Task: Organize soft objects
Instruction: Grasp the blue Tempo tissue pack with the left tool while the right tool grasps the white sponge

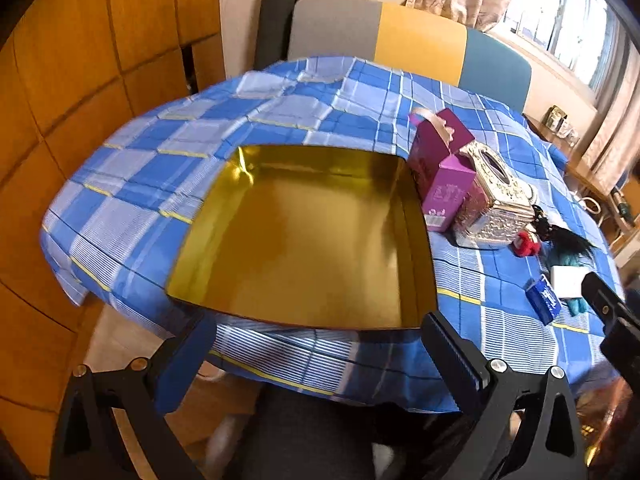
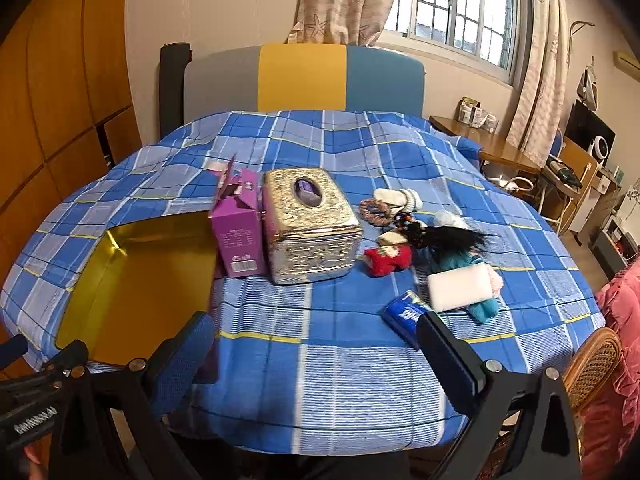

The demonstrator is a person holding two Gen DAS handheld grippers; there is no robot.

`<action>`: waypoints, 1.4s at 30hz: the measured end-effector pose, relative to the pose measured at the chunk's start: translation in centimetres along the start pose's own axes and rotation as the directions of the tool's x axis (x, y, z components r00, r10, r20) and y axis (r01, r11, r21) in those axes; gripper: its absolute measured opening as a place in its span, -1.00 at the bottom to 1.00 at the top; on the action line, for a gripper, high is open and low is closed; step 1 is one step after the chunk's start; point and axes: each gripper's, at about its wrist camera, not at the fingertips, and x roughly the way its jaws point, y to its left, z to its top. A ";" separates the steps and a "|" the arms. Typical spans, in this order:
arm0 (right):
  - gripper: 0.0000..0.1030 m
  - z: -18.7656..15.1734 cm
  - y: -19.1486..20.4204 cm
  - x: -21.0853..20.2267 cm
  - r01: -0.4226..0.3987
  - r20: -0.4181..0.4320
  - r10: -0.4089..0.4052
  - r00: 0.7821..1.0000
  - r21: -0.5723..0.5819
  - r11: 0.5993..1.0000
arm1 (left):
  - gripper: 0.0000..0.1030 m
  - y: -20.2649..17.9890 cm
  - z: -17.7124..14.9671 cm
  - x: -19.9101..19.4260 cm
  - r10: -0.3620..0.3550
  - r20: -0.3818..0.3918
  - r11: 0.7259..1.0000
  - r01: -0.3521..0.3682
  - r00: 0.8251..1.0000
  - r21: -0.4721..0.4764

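A gold tin tray [image 1: 304, 240] lies empty on the blue checked tablecloth; it also shows in the right wrist view [image 2: 140, 288] at the left. Soft things lie in a heap at the right: a red plush [image 2: 388, 260], a white sponge block [image 2: 460, 286], a teal cloth [image 2: 484, 310], a black tassel [image 2: 452, 236], a scrunchie [image 2: 376, 211], white socks [image 2: 400, 198] and a blue tissue pack [image 2: 406, 318]. My left gripper [image 1: 316, 354] is open and empty at the tray's near edge. My right gripper [image 2: 316, 354] is open and empty above the near cloth, left of the tissue pack.
A purple carton [image 2: 240, 236] and a silver tissue box [image 2: 310, 226] stand between tray and heap. A grey, yellow and teal headboard [image 2: 304, 78] stands behind. A wooden wardrobe [image 1: 80, 80] is at the left, a desk [image 2: 488, 144] and a wicker chair [image 2: 592, 364] at the right.
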 end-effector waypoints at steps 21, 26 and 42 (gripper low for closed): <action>0.81 -1.0 -23.0 9.2 0.253 -0.148 -0.216 0.965 0.308 0.917 | 0.99 -12.9 -1.5 4.1 -0.246 -0.153 0.908 0.283 0.957 0.309; 0.79 -1.1 -25.3 12.3 0.193 -0.170 -0.136 0.976 0.382 0.904 | 1.00 -16.9 -1.8 5.3 -0.325 -0.177 0.849 0.369 0.929 0.379; 0.79 -0.7 -29.3 14.9 0.116 -0.053 -0.103 0.993 0.493 0.863 | 0.95 -29.8 -1.1 12.9 -0.366 -0.336 0.842 0.463 0.868 0.279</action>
